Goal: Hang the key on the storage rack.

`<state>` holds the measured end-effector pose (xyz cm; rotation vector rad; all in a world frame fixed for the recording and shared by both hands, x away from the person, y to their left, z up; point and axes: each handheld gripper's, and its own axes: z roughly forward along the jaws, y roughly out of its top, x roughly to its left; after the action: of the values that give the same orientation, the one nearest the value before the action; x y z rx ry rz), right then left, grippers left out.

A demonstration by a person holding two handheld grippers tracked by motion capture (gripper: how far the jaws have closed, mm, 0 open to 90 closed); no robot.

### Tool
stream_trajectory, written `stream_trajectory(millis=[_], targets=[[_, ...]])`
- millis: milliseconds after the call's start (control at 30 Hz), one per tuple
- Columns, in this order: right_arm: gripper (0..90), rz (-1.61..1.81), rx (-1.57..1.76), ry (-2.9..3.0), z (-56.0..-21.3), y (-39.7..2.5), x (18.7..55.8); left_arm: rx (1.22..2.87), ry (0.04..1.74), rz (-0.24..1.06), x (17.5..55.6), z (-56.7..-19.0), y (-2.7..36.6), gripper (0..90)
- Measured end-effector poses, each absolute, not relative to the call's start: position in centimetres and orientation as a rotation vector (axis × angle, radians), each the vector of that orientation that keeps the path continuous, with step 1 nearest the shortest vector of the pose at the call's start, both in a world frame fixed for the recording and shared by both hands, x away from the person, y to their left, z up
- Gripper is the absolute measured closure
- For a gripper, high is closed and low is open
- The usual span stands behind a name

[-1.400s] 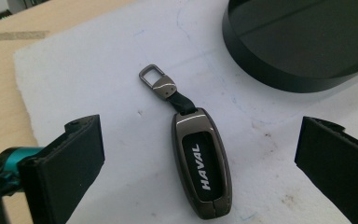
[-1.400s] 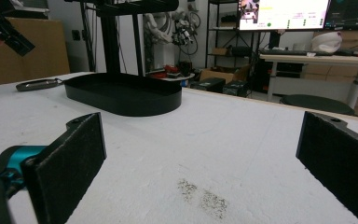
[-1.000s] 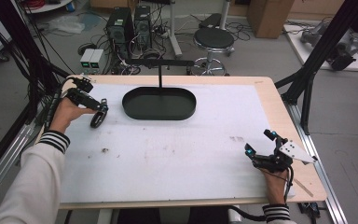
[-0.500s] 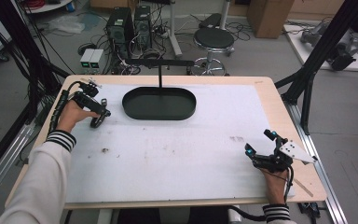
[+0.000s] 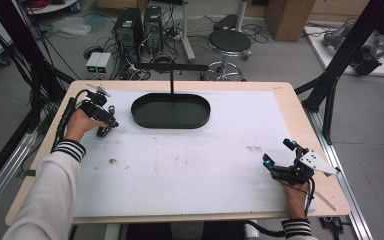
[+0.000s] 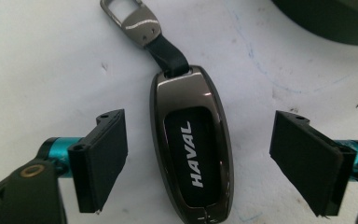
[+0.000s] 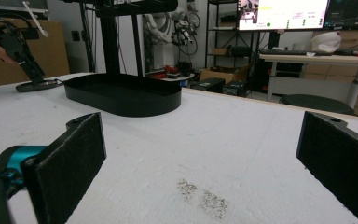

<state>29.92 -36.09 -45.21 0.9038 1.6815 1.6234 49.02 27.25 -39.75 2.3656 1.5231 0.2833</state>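
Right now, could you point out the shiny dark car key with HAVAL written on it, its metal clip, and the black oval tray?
Shiny dark HAVAL car key (image 6: 193, 154), left gripper view, on its black lettered panel.
Metal clip (image 6: 131, 19), left gripper view, on its silver body.
Black oval tray (image 5: 170, 111), high view, on its floor.

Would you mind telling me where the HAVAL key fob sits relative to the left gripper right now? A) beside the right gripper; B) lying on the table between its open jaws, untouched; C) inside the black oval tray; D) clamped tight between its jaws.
B: in the left gripper view the key fob lies flat on the white table, with clear gaps to both jaws of the open left gripper.
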Motion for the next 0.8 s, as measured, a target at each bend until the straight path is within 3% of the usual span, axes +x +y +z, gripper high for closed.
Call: stream_trajectory(millis=[800], targets=[[0.3,1.628,0.893,1.675,-45.23,-36.13,30.00,2.393,1.601,0.252,49.37,-40.46,27.06,36.5]])
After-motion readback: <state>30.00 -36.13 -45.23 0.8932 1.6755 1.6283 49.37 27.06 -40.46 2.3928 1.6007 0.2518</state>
